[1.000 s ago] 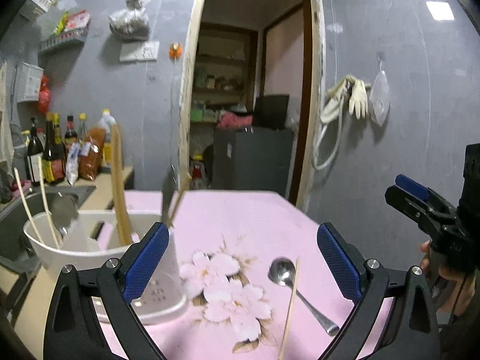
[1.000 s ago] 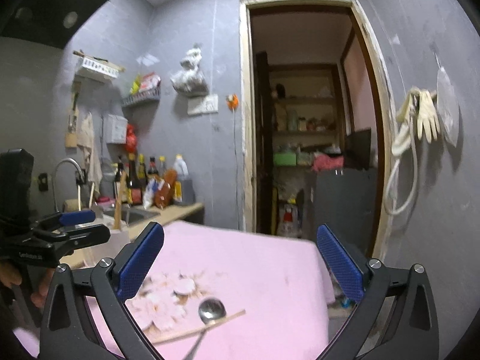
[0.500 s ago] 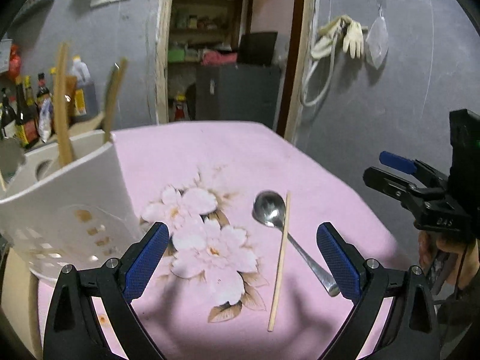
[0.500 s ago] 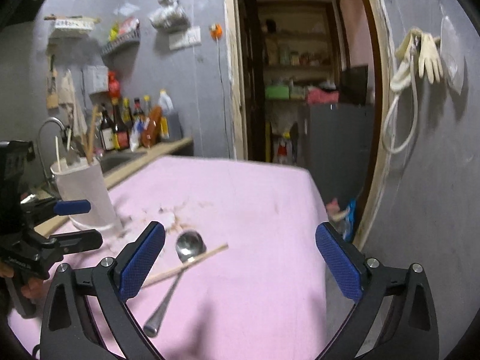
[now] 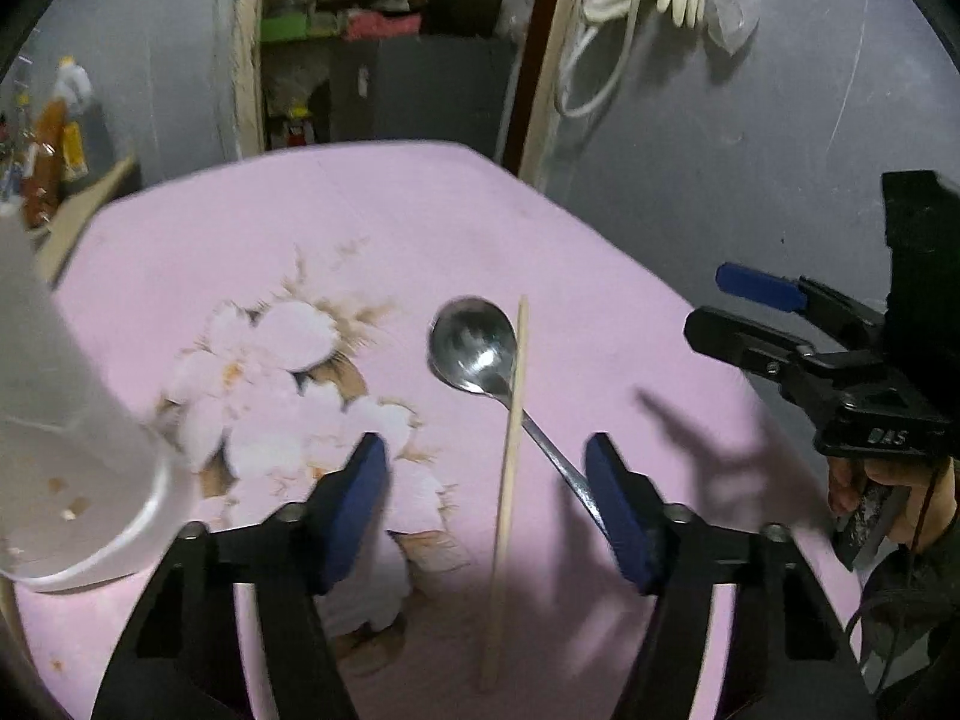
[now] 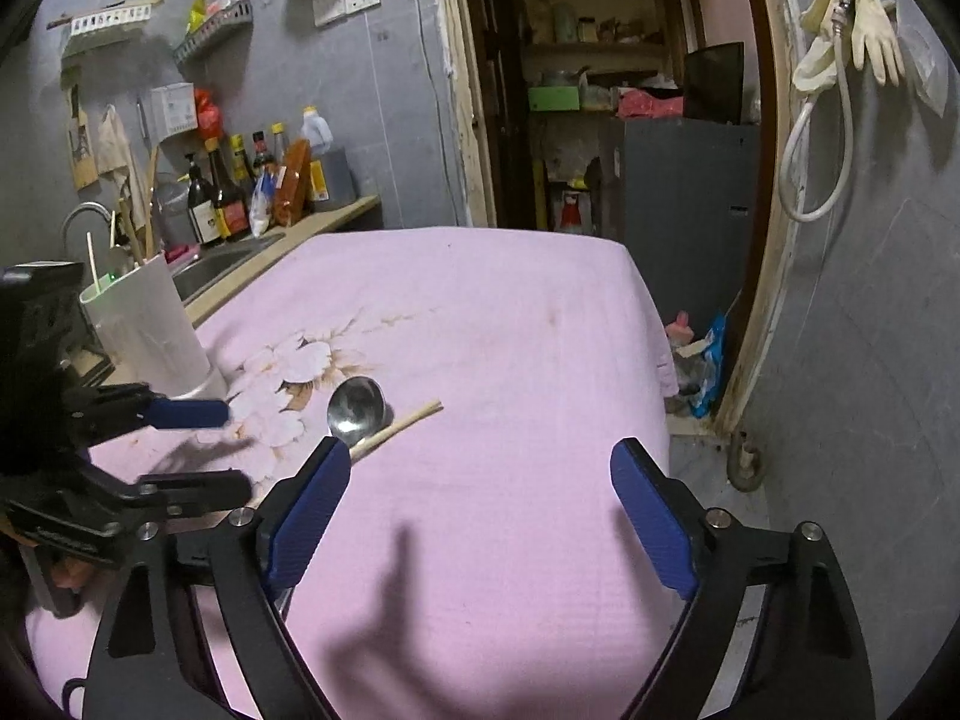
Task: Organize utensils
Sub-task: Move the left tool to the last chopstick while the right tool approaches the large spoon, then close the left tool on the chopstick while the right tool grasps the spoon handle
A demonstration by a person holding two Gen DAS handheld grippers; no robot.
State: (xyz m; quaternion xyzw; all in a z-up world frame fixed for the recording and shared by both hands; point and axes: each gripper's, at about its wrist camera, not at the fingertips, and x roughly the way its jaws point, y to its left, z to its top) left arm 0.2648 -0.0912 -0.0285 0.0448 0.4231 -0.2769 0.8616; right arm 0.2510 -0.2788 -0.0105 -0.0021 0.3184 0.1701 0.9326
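left gripper (image 5: 486,480) half open, jaws just closing, nothing pinched – chopstick (image 5: 507,420) and spoon (image 5: 480,348) lie between them on pink cloth (image 5: 360,228), right gripper (image 6: 480,516) wide open, empty, jaws narrowing slightly

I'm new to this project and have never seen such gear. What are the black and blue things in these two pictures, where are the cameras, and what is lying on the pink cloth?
There is no robot. A person holds one hand-held claw in each hand, and each claw carries a wide-angle camera looking forward along its two blue-padded fingers.

The left view shows the left claw at the bottom, with the right claw entering from the side. The right view shows the right claw from its own camera, with the left one at the side.

On the pink flowered cloth lie a metal spoon and a single wooden chopstick, which crosses over the spoon's handle. A white utensil holder, with utensils already standing in it, stands at the cloth's edge.

Nothing is held. Both claws' jaws have just been closing; the left straddles the chopstick without touching it, the right has nothing between its pads.
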